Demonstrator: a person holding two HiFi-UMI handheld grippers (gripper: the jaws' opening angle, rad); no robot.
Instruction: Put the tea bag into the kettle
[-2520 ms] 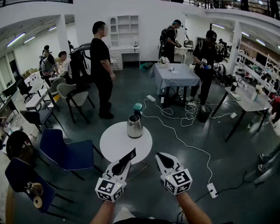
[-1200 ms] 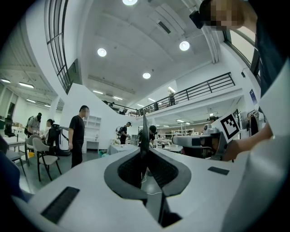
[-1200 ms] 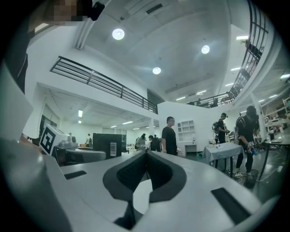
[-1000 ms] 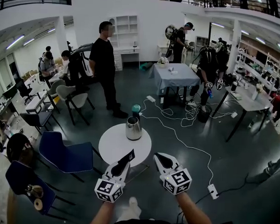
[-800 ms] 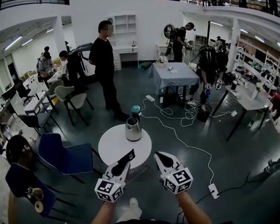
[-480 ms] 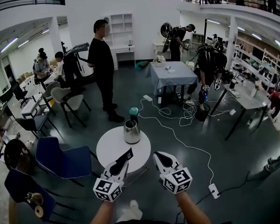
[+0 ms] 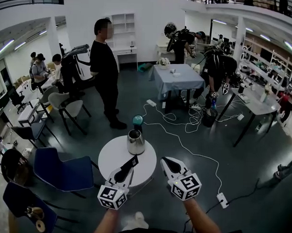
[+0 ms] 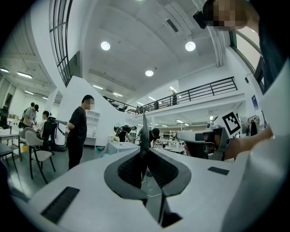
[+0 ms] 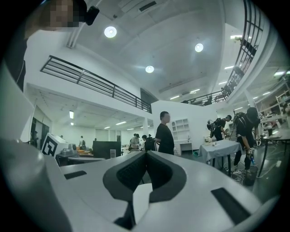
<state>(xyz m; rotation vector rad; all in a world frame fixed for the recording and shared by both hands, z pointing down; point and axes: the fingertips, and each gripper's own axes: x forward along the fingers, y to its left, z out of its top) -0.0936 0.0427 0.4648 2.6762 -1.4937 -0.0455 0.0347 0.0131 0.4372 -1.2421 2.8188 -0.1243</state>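
Observation:
A steel kettle (image 7: 135, 142) stands on the far side of a small round white table (image 7: 116, 161). Just short of the table's near edge is my left gripper (image 7: 127, 168), shut on a thin dark flat tea bag (image 7: 133, 162) that sticks out past its tips toward the kettle. In the left gripper view the tea bag (image 8: 144, 132) rises edge-on from between the closed pads of that gripper (image 8: 144, 152). To its right at the same height, my right gripper (image 7: 166, 161) is shut with nothing in it; the right gripper view shows its jaws (image 9: 146, 155) meeting.
A teal-topped object (image 7: 137, 120) stands just behind the kettle. Blue chairs (image 7: 63, 170) sit left of the table. A white cable (image 7: 192, 149) crosses the floor to a power strip (image 7: 221, 198) on the right. A person in black (image 7: 105, 69) stands beyond the table.
The head view has drawn closer to the round table, and the kettle sits lower and nearer in view. Both grippers keep their pose. People in the background have shifted.

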